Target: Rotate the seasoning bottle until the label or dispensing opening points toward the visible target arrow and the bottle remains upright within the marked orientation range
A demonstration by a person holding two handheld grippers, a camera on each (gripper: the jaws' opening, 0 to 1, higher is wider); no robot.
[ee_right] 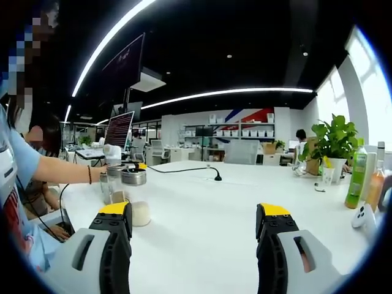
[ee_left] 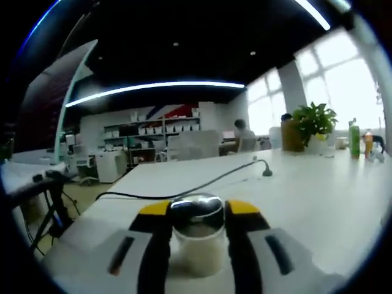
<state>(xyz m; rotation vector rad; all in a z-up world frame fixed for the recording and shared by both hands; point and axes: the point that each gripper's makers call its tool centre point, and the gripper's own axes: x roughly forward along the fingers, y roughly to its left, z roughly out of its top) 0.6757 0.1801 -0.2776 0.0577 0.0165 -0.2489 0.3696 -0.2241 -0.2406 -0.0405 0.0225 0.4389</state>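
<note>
Left gripper (ee_left: 197,222) and right gripper (ee_right: 198,222) alike: black jaws with yellow tips on light grey housings with dark oblong slots; person wears light blue short-sleeved shirt (ee_right: 21,160), thin dark wristband (ee_right: 89,174).

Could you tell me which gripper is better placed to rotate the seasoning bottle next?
Left. The left gripper has its yellow-tipped jaws on either side of the white seasoning bottle with a shiny metal cap, seemingly gripping it. The right gripper is open over bare white table, away from the bottle.
</note>
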